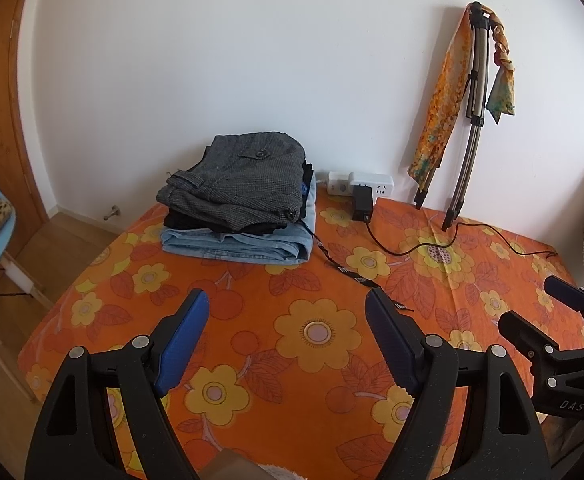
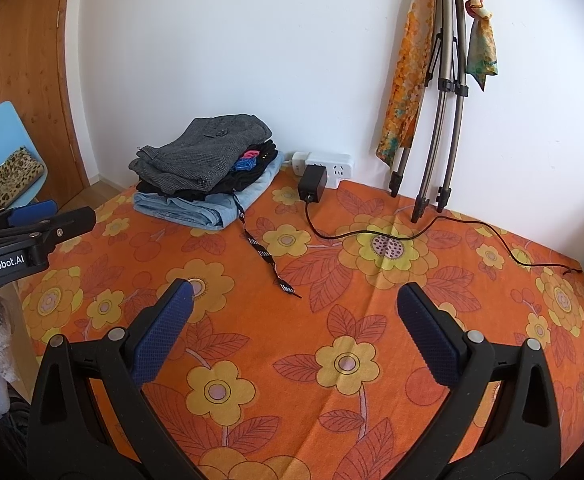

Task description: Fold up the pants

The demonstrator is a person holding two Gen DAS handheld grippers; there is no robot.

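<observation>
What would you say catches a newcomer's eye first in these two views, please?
The bright orange flowered cloth covering the table, then the stack of folded pants at its far left by the wall. To the right, a tripod draped with a scarf leans there; both claws hover open and empty.

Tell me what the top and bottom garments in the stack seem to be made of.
Top garment: likely a woven wool-like tweed, matte, judging by its fine grey check pattern and buttoned pocket flap. Bottom garment: looks like light blue denim, faded, with thick stitched seams at the folded edge.
</observation>
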